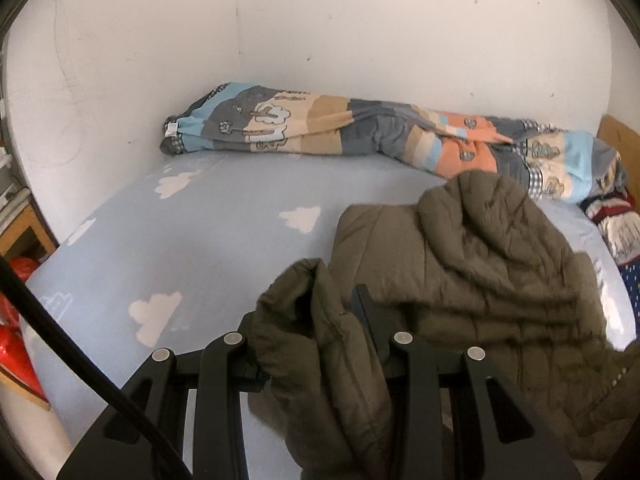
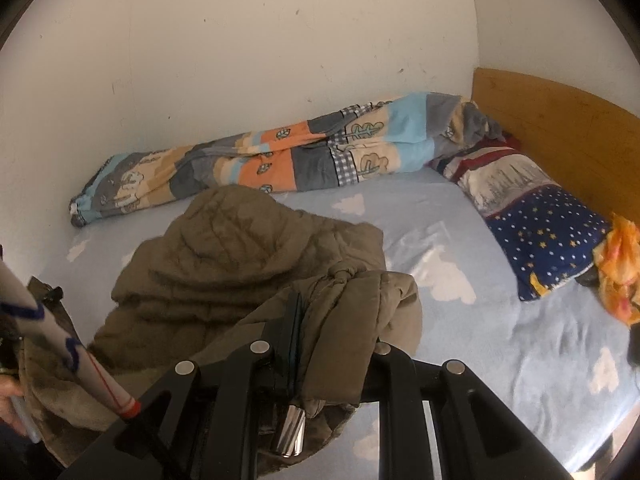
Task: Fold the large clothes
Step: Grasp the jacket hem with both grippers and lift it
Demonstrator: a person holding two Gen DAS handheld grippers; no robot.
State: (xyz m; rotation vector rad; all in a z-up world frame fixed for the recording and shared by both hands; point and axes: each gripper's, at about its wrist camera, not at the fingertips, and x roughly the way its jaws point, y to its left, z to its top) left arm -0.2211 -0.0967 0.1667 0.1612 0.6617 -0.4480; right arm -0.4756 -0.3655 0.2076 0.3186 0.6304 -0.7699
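An olive quilted jacket (image 1: pixel 480 264) lies crumpled on the light blue bed sheet (image 1: pixel 180 248) with white clouds. My left gripper (image 1: pixel 320 320) is shut on a raised fold at the jacket's left edge. Cloth hides its left finger; the right finger (image 1: pixel 362 312) shows against the fabric. In the right wrist view the same jacket (image 2: pixel 224 248) spreads to the left. There my right gripper (image 2: pixel 320 320) is shut on a bunched fold at the right edge, lifted off the sheet. Its left finger (image 2: pixel 294 320) shows and the other is buried in cloth.
A rolled patchwork quilt (image 1: pixel 340 128) lies along the white wall. A starry pillow (image 2: pixel 536 220) rests by the wooden headboard (image 2: pixel 560 120), with an orange bag (image 2: pixel 620 264) beside it. A red bag (image 1: pixel 16 320) sits off the bed's left edge. A white sleeve (image 2: pixel 60 340) crosses the lower left.
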